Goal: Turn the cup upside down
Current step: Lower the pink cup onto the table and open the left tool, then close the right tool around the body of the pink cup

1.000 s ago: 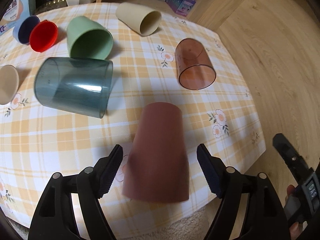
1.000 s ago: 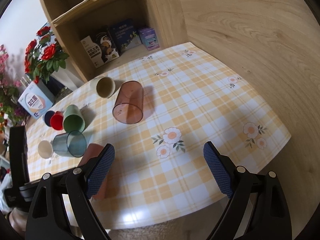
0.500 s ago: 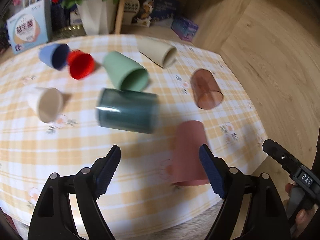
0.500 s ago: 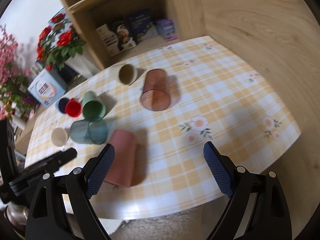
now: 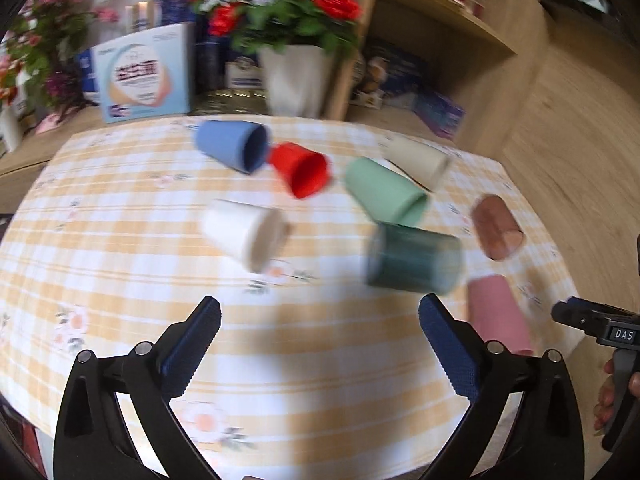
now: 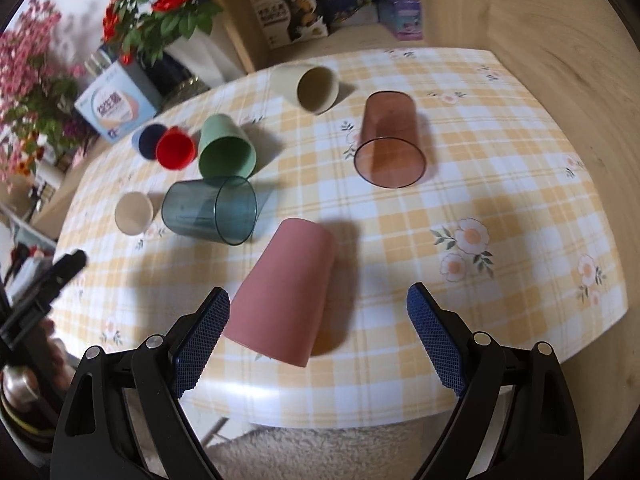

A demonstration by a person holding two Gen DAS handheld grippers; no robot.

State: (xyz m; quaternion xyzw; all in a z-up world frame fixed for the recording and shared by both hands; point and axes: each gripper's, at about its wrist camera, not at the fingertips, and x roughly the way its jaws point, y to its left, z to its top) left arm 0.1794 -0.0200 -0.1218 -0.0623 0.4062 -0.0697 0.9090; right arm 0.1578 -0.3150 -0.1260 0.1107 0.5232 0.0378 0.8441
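Observation:
A pink cup point(image 6: 284, 292) stands upside down near the front edge of the checked table point(image 6: 500, 184); it also shows at the right of the left wrist view point(image 5: 500, 312). My right gripper point(image 6: 318, 338) is open and empty, just in front of the pink cup, with the cup nearer its left finger. My left gripper point(image 5: 320, 344) is open and empty over the table's front middle, well left of the pink cup. Several other cups lie on their sides: teal clear point(image 6: 212, 210), brown clear point(image 6: 390, 140), green point(image 6: 226, 148), beige point(image 6: 306, 86), red point(image 6: 174, 150), blue point(image 5: 234, 150), white point(image 5: 244, 234).
A flower pot point(image 5: 296, 80), a printed box point(image 5: 146, 74) and a wooden shelf point(image 5: 436, 40) with boxes stand behind the table. A fluffy rug point(image 6: 320, 452) lies below the front edge. The other gripper's tip point(image 6: 60, 268) shows at the left in the right wrist view.
My left gripper has backed off the pink cup and swung left, leaving it standing upside down. My right gripper has moved left until the pink cup lies just ahead of it.

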